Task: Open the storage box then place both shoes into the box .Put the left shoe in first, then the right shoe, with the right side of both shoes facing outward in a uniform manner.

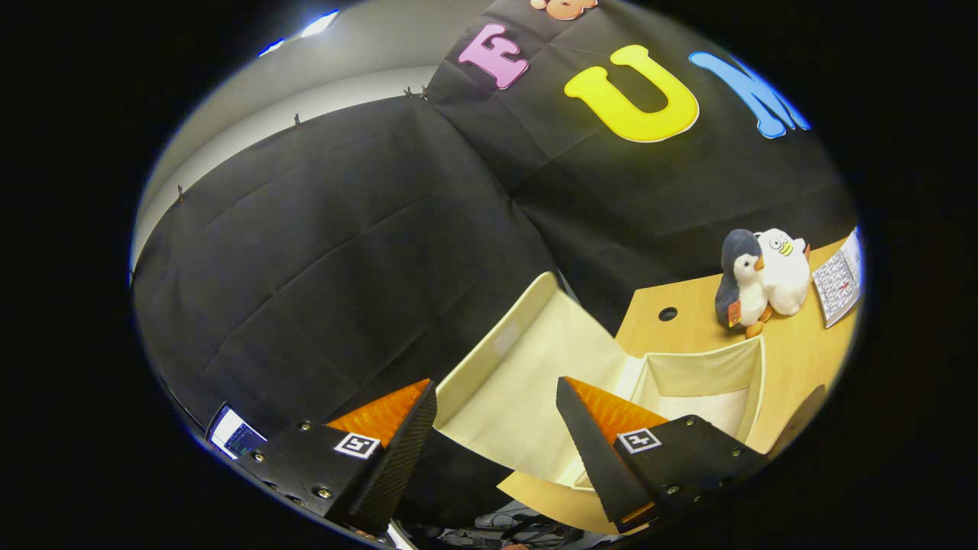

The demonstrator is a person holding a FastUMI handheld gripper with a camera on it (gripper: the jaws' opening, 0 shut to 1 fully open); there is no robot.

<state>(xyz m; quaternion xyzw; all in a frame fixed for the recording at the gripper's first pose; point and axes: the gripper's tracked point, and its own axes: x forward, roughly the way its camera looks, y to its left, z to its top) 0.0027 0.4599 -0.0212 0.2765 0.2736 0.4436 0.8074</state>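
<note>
Gripper point(497, 397): jaws spread wide, nothing held between the 2 fingers; raised and tilted above the table's near corner.

Storage box point(710, 367): cream fabric, open, standing on the wooden table point(795, 359) just ahead of the fingers; interior looks bare as far as it shows. Its lid point(527, 367) is flung back, leaning toward the black cloth wall point(344, 252), seen through the gap between the fingers.

2 plush toys beyond the box: grey-and-white penguin point(739, 286) touching a white plush point(787, 271).

Printed card point(839, 279): beside the plush toys.

Cable hole point(668, 314): in the tabletop near the penguin.
</note>
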